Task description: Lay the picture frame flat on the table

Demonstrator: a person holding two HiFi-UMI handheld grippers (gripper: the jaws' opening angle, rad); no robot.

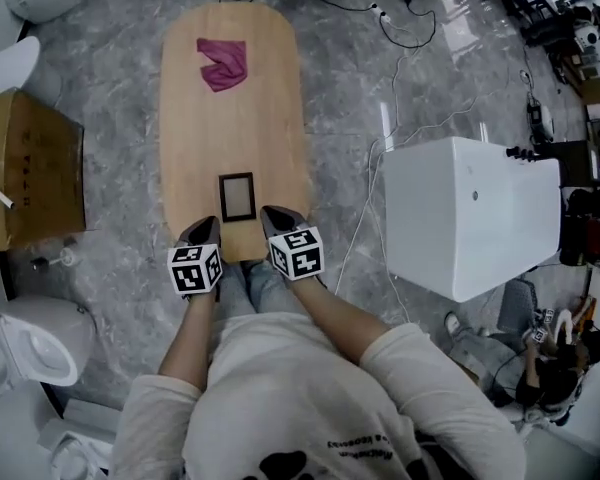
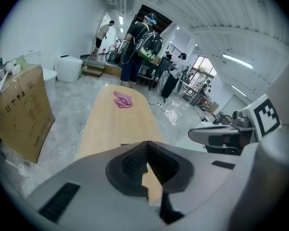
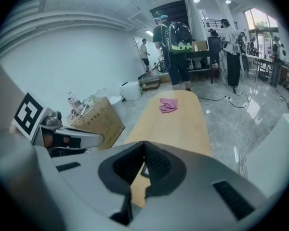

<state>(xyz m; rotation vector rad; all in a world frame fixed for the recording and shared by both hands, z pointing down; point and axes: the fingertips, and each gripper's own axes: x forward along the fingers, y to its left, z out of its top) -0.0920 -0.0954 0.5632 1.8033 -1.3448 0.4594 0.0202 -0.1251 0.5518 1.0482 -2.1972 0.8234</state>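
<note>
On the floor to the left stands a cardboard box [image 1: 30,168], well apart from the work and no part of it. My left claw [image 1: 208,224] sits at the near end of the table [image 1: 280,118], clenched on nothing: its pads meet, with only bare wood showing past them. I hold it low and just left of the picture frame [image 1: 237,197] so it is ready at that edge.

The frame itself sits on the near part of the table, between my two claws. From above its whole dark rectangle shows, so I judge it lies flat, or very nearly. Far up the table a pink cloth [image 1: 223,63] lies crumpled, clear of everything.

My right claw [image 1: 272,215] mirrors the left, just right of the frame, also clenched and empty. With neither claw gripping, the frame rests on its own. A white tub [image 1: 470,213] stands on the floor at the right.
</note>
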